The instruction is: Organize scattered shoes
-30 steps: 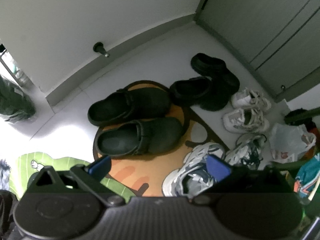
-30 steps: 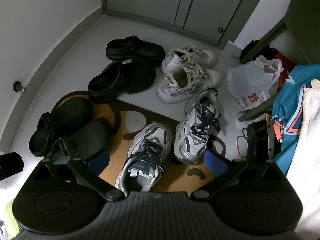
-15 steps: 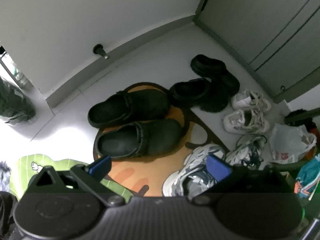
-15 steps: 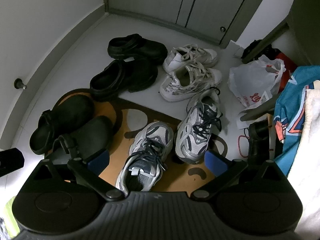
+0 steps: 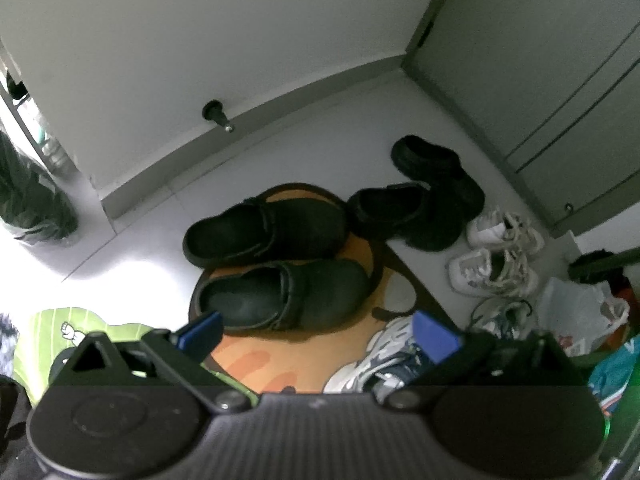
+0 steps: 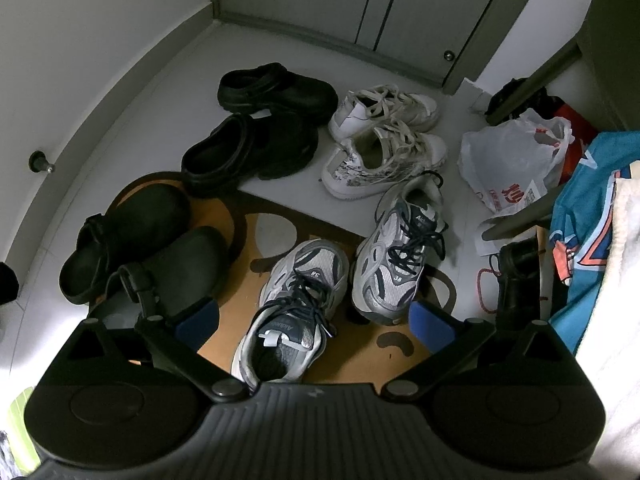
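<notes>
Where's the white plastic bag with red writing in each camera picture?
Left wrist view: white plastic bag at the far right edge, just past the white sneakers.
Right wrist view: white plastic bag upper right, right of the white sneakers.
Shared landmark: the white sneakers.

Dark green rubber clogs point(image 6: 132, 248); black chunky clogs point(image 6: 256, 136); white floral-print lace-up sneakers point(image 6: 384, 156); grey-and-navy mesh running shoes point(image 6: 304, 300); orange doormat with brown border point(image 6: 240, 312); white plastic bag, red print point(image 6: 508, 160); blue gripper pads point(image 6: 430, 322).
</notes>
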`<state>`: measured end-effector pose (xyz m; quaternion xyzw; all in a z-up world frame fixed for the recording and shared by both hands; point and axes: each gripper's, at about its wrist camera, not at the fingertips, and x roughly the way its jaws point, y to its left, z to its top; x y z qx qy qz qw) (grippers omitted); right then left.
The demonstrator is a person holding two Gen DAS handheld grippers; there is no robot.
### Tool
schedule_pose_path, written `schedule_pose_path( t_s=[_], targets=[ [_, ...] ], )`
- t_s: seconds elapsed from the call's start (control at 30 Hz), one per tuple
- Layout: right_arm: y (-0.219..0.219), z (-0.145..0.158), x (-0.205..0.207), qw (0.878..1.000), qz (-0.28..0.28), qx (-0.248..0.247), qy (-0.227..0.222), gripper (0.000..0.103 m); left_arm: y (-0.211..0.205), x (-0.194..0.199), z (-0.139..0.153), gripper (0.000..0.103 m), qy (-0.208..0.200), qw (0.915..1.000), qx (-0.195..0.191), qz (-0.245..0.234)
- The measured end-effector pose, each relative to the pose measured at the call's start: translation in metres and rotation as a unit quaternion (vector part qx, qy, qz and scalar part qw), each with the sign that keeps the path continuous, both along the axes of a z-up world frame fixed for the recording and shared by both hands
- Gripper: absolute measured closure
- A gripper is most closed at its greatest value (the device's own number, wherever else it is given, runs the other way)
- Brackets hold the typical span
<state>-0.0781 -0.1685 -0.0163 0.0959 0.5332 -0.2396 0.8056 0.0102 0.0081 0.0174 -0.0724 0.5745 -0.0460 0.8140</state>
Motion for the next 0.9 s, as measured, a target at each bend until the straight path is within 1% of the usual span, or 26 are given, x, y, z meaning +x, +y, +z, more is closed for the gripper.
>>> schedule_pose_path(
  t_s=[0.17, 0.37, 0.43, 0.57, 0.67, 0.73, 0.8, 0.9],
  targets=[
    [0.000, 0.001, 0.001, 1.000, -0.001, 0.000, 0.000, 0.000, 0.004, 0.003, -0.002, 0.001, 0.007, 0.9999, 0.004, 0.015],
    [-0.004, 0.006, 0.004, 1.000, 0.003, 0.000, -0.009, 0.000, 0.014, 0.006, -0.004, 0.001, 0.014, 0.9987, -0.014, 0.047],
    [-0.006, 0.009, 0.006, 1.000, 0.005, 0.000, -0.013, 0.000, 0.015, 0.006, -0.004, 0.001, 0.015, 0.9984, -0.017, 0.052],
    [-0.010, 0.013, 0.008, 1.000, 0.008, 0.001, -0.020, 0.000, 0.022, 0.006, -0.006, 0.001, 0.015, 0.9981, -0.011, 0.058],
    [-0.012, 0.017, 0.010, 1.000, 0.011, 0.001, -0.026, 0.000, 0.030, 0.005, -0.007, 0.001, 0.014, 0.9973, -0.004, 0.072],
    [-0.014, 0.019, 0.012, 0.999, 0.012, 0.001, -0.030, 0.000, 0.040, 0.002, -0.006, 0.001, 0.003, 0.9948, -0.006, 0.102],
    [-0.016, 0.021, 0.013, 0.999, 0.014, 0.002, -0.034, 0.000, 0.048, 0.000, -0.003, 0.001, -0.009, 0.9908, 0.008, 0.135],
    [-0.013, 0.025, 0.015, 0.999, 0.019, 0.000, -0.039, 0.000, 0.054, -0.003, 0.000, 0.003, -0.023, 0.9876, 0.011, 0.155]
  ],
)
